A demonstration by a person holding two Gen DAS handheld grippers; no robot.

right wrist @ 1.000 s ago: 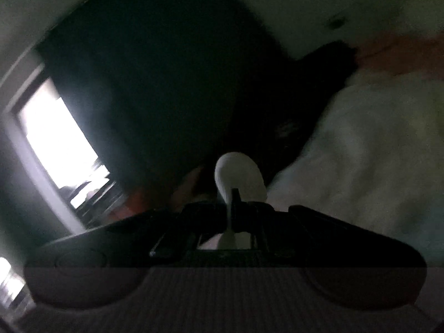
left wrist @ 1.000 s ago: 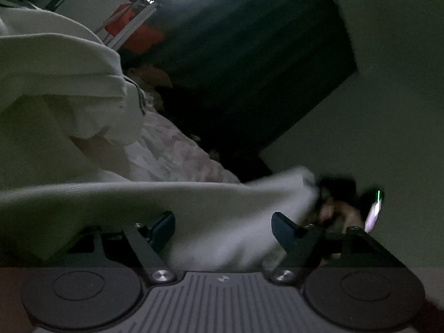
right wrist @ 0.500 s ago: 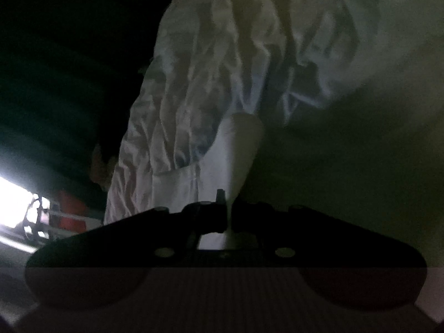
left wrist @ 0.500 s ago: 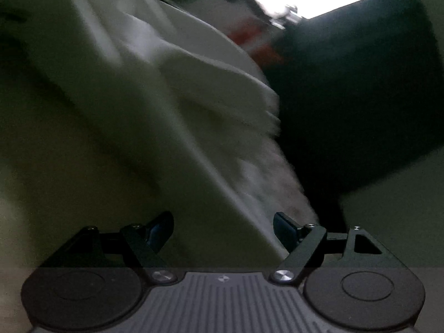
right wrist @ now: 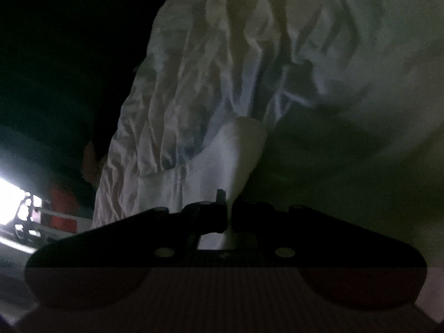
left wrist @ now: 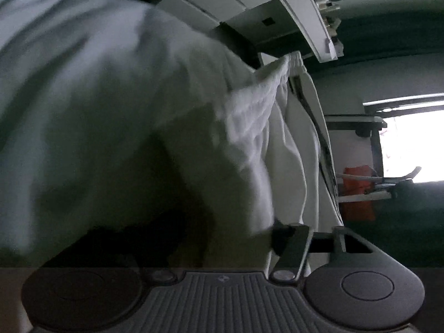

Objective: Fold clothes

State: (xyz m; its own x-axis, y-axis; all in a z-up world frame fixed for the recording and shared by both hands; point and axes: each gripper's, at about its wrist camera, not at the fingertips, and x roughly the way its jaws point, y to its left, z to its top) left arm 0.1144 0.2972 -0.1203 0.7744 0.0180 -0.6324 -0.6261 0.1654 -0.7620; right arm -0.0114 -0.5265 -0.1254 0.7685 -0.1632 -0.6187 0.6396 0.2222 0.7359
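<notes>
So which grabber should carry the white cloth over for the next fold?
Probably the right gripper: its jaws are pinched shut on a fold of the white garment. The left gripper looks open, with cloth draped over one side and hiding a finger, so it would need to grab first.

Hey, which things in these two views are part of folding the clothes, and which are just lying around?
Part of the job:
white garment, draped across the left view
right gripper, shut on a fold of it
left gripper, half hidden by cloth

Just lying about:
crumpled sheet
orange item
white cabinet
bright window
</notes>
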